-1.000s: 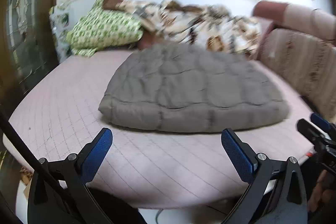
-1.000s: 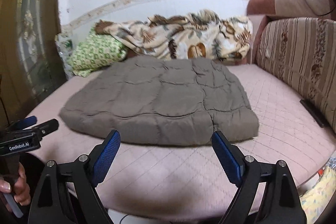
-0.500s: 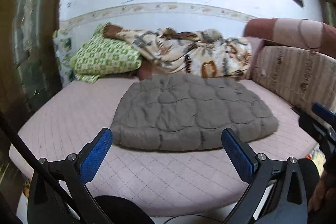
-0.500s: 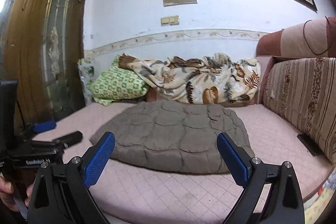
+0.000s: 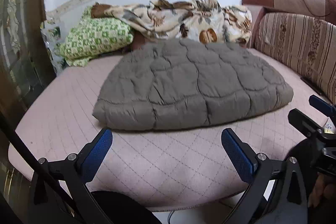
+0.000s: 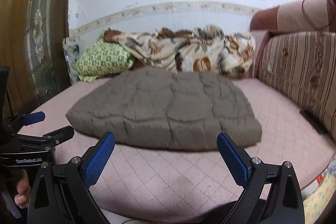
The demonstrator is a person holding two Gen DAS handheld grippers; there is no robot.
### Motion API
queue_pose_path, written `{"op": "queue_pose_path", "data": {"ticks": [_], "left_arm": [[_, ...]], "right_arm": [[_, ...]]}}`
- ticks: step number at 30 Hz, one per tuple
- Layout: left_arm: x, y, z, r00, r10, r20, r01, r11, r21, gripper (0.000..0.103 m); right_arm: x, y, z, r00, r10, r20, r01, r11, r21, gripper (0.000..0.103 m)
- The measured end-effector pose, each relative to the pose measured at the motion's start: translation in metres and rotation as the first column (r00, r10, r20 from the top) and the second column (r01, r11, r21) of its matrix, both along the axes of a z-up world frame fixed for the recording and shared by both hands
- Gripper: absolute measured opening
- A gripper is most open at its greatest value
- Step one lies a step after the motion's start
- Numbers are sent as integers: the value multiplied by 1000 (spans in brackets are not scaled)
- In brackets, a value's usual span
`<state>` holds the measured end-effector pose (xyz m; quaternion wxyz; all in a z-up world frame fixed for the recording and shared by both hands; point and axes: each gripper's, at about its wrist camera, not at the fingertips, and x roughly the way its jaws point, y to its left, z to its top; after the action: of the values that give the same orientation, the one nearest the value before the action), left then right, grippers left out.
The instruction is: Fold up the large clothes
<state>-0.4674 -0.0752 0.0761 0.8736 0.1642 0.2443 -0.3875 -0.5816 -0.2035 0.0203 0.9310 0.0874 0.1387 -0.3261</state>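
Lying folded on one pink quilted bed (image 5: pixel 63 110) is one grey quilted garment (image 5: pixel 189 85); left claw (image 5: pixel 167 145) and right claw (image 6: pixel 166 149) both gape wide, empty.

one grey quilted garment (image 5: pixel 193 85), one patterned blanket (image 5: pixel 184 20), one green pillow (image 5: pixel 94 39), two grippers (image 5: pixel 166 140)

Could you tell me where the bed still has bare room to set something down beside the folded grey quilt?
Bare mattress runs along the near edge, between the grey quilt and both open grippers. Another free patch lies left of the quilt, below the green pillow. The back is crowded with the floral blanket.
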Motion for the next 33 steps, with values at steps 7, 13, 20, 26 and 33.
{"op": "queue_pose_path", "data": {"ticks": [7, 13, 20, 26, 33], "left_arm": [[24, -13, -5, 995, 101, -11, -100, 992, 83, 103], [44, -16, -20, 982, 186, -20, -181, 972, 150, 103], [60, -12, -30, 974, 210, -84, -193, 966, 173, 103], [61, -13, -33, 973, 215, -88, -196, 962, 190, 103], [55, -17, -33, 977, 204, -57, -189, 962, 198, 103]], "right_arm": [[7, -13, -9, 1000, -9, -10, 10, 998, 56, 99], [17, -14, -6, 999, -9, -42, 10, 1000, 30, 99], [24, -21, -10, 998, -19, -68, 21, 999, 31, 99], [26, -21, -13, 997, -8, -80, 11, 999, 34, 99], [25, -20, -13, 997, -8, -77, 11, 999, 36, 99]]}}
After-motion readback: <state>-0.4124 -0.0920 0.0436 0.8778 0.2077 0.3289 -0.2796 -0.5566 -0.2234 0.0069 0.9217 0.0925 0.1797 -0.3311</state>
